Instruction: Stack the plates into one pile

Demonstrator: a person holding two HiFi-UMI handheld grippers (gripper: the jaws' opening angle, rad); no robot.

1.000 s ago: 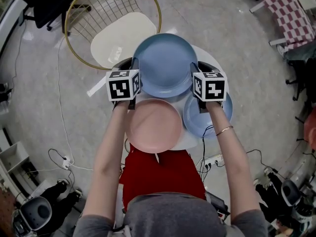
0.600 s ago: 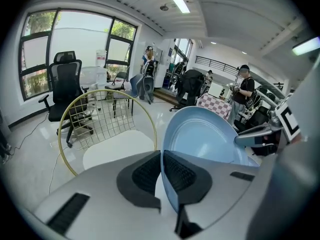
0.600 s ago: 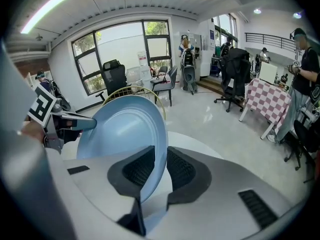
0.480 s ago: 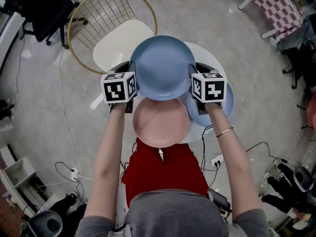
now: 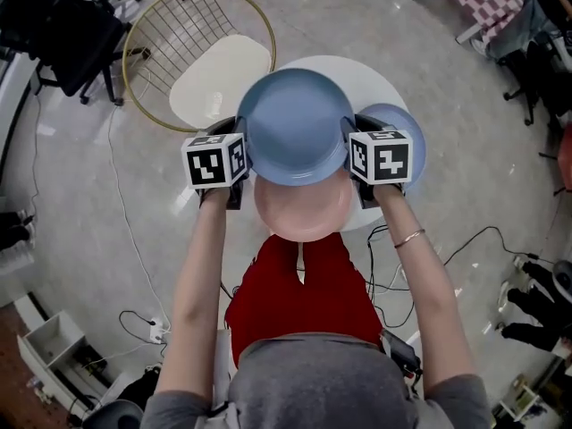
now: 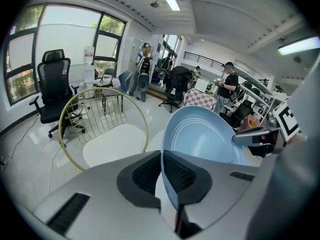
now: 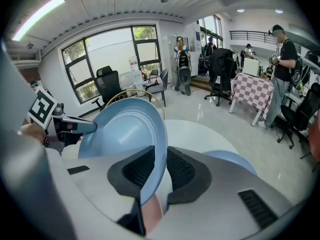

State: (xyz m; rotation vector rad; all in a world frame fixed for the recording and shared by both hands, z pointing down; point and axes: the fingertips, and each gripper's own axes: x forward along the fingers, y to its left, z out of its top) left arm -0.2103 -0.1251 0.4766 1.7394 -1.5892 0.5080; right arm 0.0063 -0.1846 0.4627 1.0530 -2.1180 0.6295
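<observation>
A large blue plate (image 5: 295, 125) hangs in the air over the round white table (image 5: 344, 74), held at both sides. My left gripper (image 5: 243, 155) is shut on its left rim (image 6: 165, 184). My right gripper (image 5: 350, 155) is shut on its right rim (image 7: 159, 164). Below the lifted plate, a pink plate (image 5: 304, 211) lies on the table's near side, half covered from above. A second blue plate (image 5: 404, 137) lies on the table at the right, partly behind my right gripper; it also shows in the right gripper view (image 7: 232, 161).
A wire chair with a gold ring and a white seat (image 5: 210, 70) stands close to the table at the far left. Cables (image 5: 134, 239) run over the floor. Office chairs (image 6: 52, 91), a checked table (image 7: 252, 91) and people stand further off in the room.
The large blue plate has come up and toward me between both grippers and now overlaps the pink plate. The table's white top shows behind it.
</observation>
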